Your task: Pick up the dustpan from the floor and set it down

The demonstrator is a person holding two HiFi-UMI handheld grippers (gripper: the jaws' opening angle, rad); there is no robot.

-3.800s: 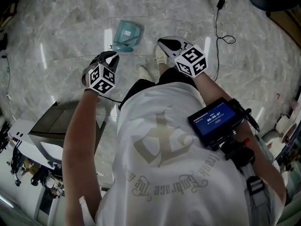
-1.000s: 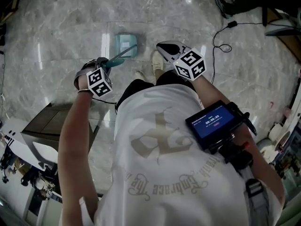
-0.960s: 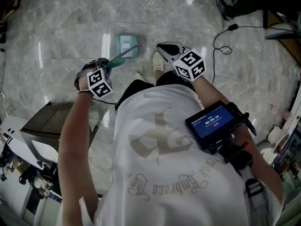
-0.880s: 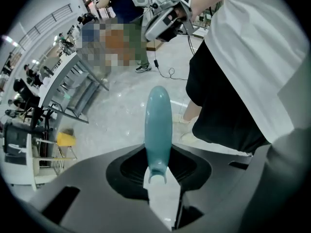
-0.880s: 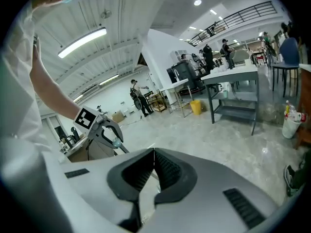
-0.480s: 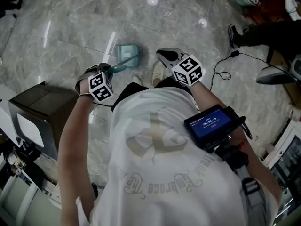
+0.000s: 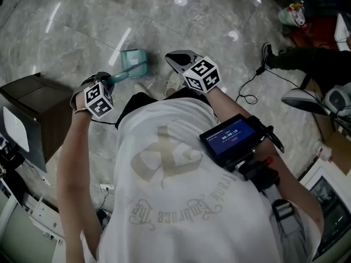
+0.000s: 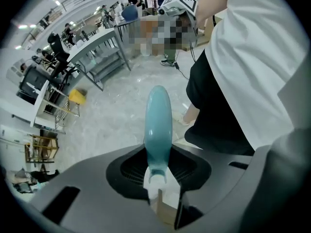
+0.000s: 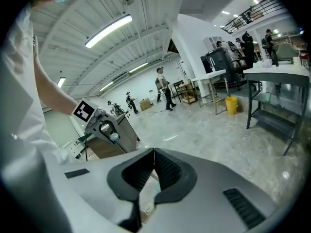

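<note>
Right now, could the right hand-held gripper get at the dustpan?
Probably yes. The dustpan is held by its handle in the left hand-held gripper, and nothing shows between it and the right hand-held gripper beside it, whose jaws are together and must open first.

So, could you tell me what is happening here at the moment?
A person stands on a marble floor with tongs in each hand. The left tongs are shut on the handle of a teal dustpan, which sits out ahead of the person's feet. From above, it is hard to tell whether it is clear of the floor. The right tongs are shut and empty.
</note>
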